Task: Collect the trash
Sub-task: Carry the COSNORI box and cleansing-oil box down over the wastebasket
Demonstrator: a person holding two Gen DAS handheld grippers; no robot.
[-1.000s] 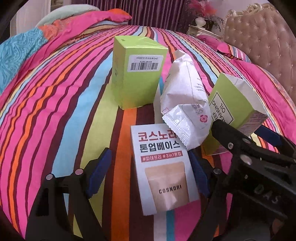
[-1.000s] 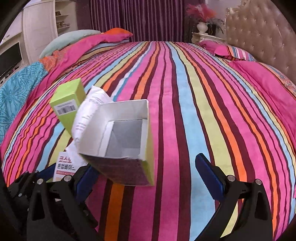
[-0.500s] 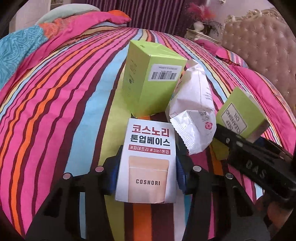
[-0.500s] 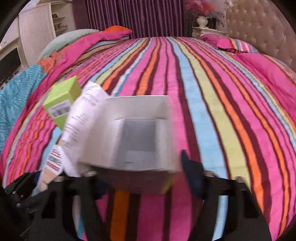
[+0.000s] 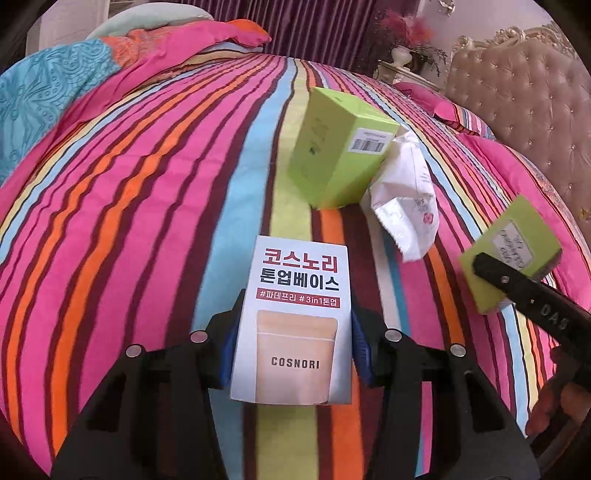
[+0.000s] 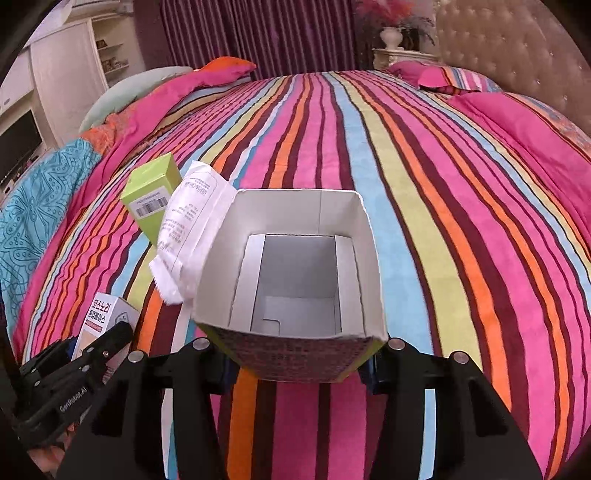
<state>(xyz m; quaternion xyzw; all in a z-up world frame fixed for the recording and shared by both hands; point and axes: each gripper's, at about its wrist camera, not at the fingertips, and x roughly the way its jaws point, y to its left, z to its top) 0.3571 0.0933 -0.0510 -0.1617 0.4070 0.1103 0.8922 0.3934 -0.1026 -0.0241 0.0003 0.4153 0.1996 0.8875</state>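
Note:
My left gripper is shut on a white COSNORI box, its blue pads pressing both sides. Beyond it on the striped bedspread stand a closed green box with a barcode and a crumpled white pouch. My right gripper is shut on an open-topped green box whose white inside is empty. That same box shows at the right of the left wrist view, held by the other gripper. The right wrist view also has the pouch, the barcode box and the COSNORI box.
A tufted headboard and pink pillows lie to the right. Heaped pink and blue bedding sits at the left. A nightstand with a vase stands at the back, purple curtains behind.
Both grippers went from open to shut: the left closed on the COSNORI box, the right on the open green box. The left moved left, away from the barcode box and pouch.

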